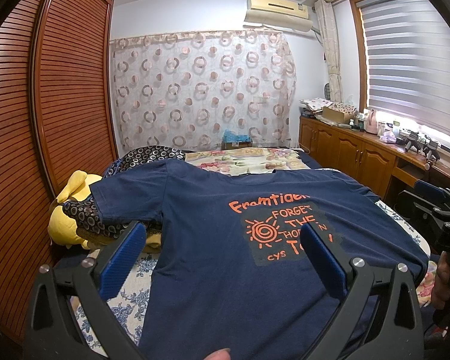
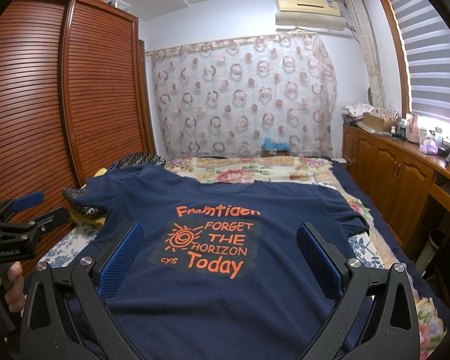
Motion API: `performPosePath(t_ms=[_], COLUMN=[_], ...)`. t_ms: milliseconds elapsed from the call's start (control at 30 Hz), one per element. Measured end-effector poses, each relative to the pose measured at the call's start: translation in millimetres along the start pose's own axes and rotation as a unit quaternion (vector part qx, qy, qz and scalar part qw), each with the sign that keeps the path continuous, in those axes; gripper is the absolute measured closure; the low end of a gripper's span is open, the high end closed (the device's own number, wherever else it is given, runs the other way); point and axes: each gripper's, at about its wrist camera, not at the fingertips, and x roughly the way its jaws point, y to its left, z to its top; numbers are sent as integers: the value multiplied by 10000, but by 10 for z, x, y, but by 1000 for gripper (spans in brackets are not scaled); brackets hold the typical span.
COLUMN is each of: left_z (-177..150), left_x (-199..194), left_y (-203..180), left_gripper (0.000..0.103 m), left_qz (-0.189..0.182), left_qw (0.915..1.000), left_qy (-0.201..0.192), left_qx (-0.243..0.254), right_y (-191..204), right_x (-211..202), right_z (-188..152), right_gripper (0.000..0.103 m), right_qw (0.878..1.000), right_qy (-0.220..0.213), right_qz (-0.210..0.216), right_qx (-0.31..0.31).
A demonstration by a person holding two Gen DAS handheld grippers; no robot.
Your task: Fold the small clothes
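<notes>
Two black grippers with blue ribbed pads hover above a navy blue T-shirt (image 2: 231, 294) with orange print, which lies flat on the bed's floral quilt (image 2: 255, 169). Both the left gripper (image 1: 222, 240) and the right gripper (image 2: 220, 240) have fingers spread wide, holding nothing. From the left wrist, its right finger hides part of the print. The shirt's hem is cut off below.

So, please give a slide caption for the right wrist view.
Open right claw above a navy printed T-shirt spread flat on the bed.
</notes>
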Motion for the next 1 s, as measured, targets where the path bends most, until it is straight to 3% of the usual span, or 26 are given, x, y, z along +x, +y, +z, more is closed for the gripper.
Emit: performPosePath(t_ms=[767, 1000], left_z=[82, -38], left_x=[-20, 165], left_y=[-95, 136], left_gripper=[0, 0], left_qz=[25, 204], left_qw=[10000, 9996], left_qy=[32, 123], left_qx=[-22, -140], right_y=[-112, -58], right_x=[-27, 92], right_z=[-49, -130], right_gripper=[0, 0], right_qw=[10000, 9999], right_qy=[12, 30], right_qz=[23, -33], right_qx=[-2, -97])
